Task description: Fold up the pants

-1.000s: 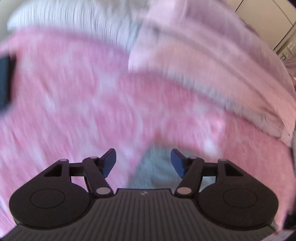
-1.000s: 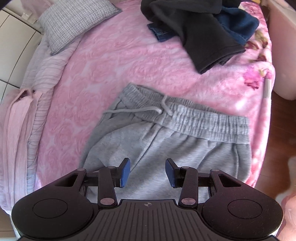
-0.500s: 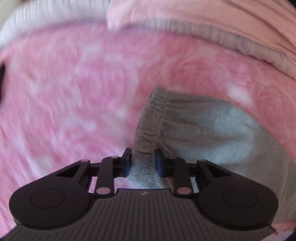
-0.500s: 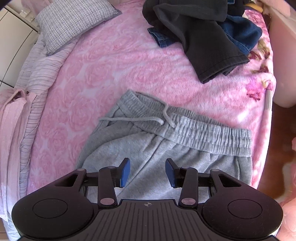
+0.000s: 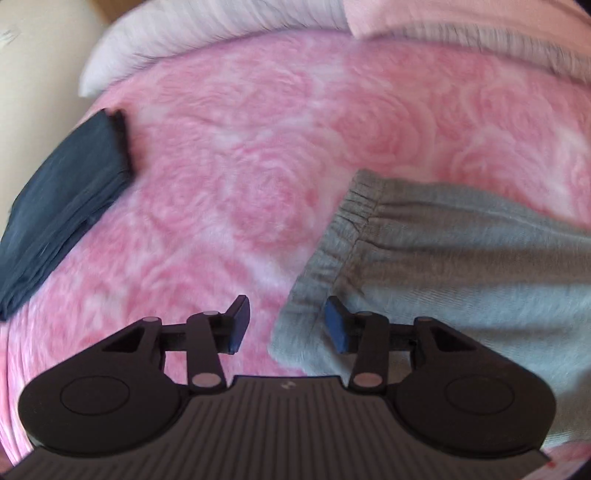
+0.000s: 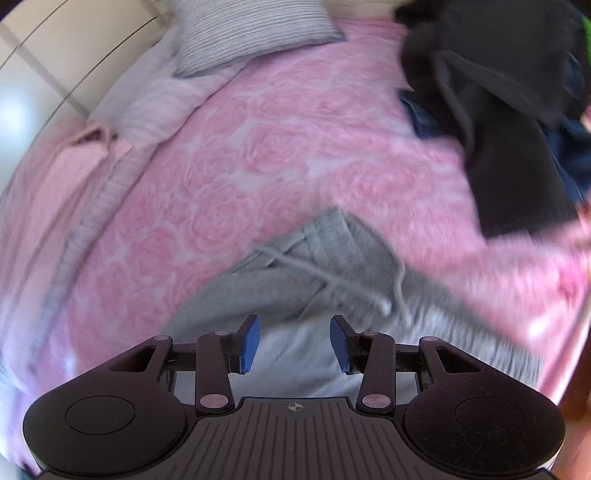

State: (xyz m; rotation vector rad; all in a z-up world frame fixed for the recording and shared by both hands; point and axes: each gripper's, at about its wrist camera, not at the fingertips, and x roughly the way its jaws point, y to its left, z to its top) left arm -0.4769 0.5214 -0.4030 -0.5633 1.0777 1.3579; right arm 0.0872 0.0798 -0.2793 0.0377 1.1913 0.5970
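Left wrist view shows one pair of grey pants (image 5: 461, 266) lying on the pink rose-patterned blanket (image 5: 258, 147), a gathered cuff end reaching toward the left gripper (image 5: 284, 325), whose two blue-padded fingers (image 5: 238, 325) stand well apart and hold nothing; the cuff's corner sits between them, though whether the right-hand pad touches the cloth is hard to tell through the blur. Right wrist view shows what the other does not: the waistband end of the same pants (image 6: 332, 258) with its drawstring (image 6: 321, 273) loose across it, and the right gripper (image 6: 293, 343) above the grey fabric, fingers likewise spread wide and empty. Around the pants, one folded dark blue garment (image 5: 62, 206) lies well apart at the left of the blanket; a heap of black clothing (image 6: 498, 110) with some denim beneath lies at the far right corner, and one striped grey pillow (image 6: 251, 33) rests at the head, beside a pale pink striped bedcover (image 6: 92, 177)
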